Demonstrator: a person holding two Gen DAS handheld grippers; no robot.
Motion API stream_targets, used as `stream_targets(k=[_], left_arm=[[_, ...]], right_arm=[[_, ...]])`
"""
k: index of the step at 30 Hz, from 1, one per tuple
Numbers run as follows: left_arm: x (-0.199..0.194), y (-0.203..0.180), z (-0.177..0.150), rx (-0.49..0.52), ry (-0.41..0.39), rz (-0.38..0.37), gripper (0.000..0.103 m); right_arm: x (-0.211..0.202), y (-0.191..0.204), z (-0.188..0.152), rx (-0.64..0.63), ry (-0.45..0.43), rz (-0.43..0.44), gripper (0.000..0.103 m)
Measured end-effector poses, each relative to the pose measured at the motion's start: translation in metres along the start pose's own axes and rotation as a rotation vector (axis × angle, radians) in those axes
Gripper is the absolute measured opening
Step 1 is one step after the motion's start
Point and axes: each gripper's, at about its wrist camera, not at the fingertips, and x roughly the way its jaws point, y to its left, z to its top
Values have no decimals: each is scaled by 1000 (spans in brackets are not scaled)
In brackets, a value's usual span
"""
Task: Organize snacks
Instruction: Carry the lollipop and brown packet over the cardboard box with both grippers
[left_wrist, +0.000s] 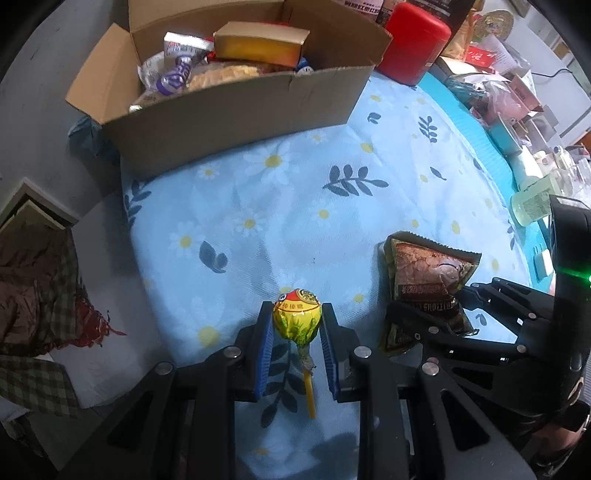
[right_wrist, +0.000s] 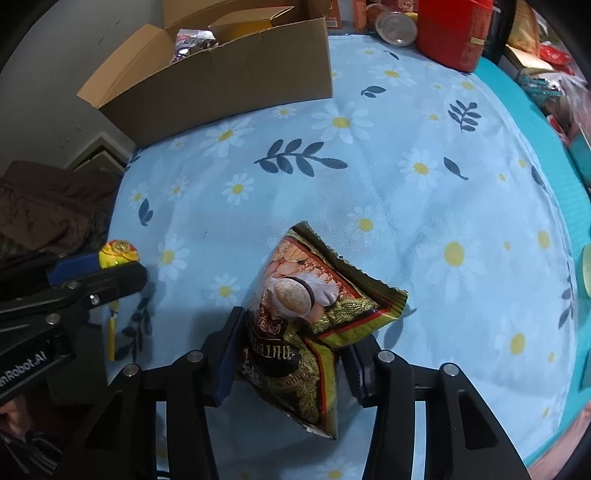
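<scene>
The left gripper (left_wrist: 297, 325) clenches its blue-padded fingers (left_wrist: 264, 354) on the round head of a lollipop (left_wrist: 297, 315), wrapped in glossy yellow foil with a red-and-yellow printed top; its thin yellow stick (left_wrist: 309, 393) hangs down between the black linkage arms. Beside it, the right gripper (right_wrist: 291, 363) grasps a crinkled foil snack packet (right_wrist: 306, 314), dark brown with gold wheat patterns and a red-and-green border, showing a picture of a round filled biscuit. Upside-down lettering on the packet appears to read "NUTRITIOUS"; the smaller print is illegible. The packet's saw-toothed upper seam stands free above the fingers (right_wrist: 225, 354), clear of the cloth. White lettering ending "nRobot.AI" runs along the black body of the left gripper in the right wrist view.

Both snacks hang over a quilted light-blue cloth (left_wrist: 332, 221) printed with white daisies and dark-blue leaf sprigs. Beyond the lollipop, at the far edge of the cloth, stands an open corrugated cardboard box (left_wrist: 236, 110) with its flaps raised, holding a gold carton (left_wrist: 260, 46), a silver-and-purple wrapper (left_wrist: 181, 62) and pale wafers. Right of the box sits a smooth red container (left_wrist: 415, 46), with cluttered packages further right. Left of the lollipop, off the cloth, lies brown checked fabric (left_wrist: 40, 295).
</scene>
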Motion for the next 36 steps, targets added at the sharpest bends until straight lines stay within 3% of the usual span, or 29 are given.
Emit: stream_targets(k=[22, 36], left_arm=[[-70, 11, -17, 161, -74, -46, 24], [-137, 12, -17, 66, -247, -18, 24]], right_arm=[[-57, 54, -28, 132, -89, 4, 43], [-122, 74, -10, 5, -205, 17, 43]])
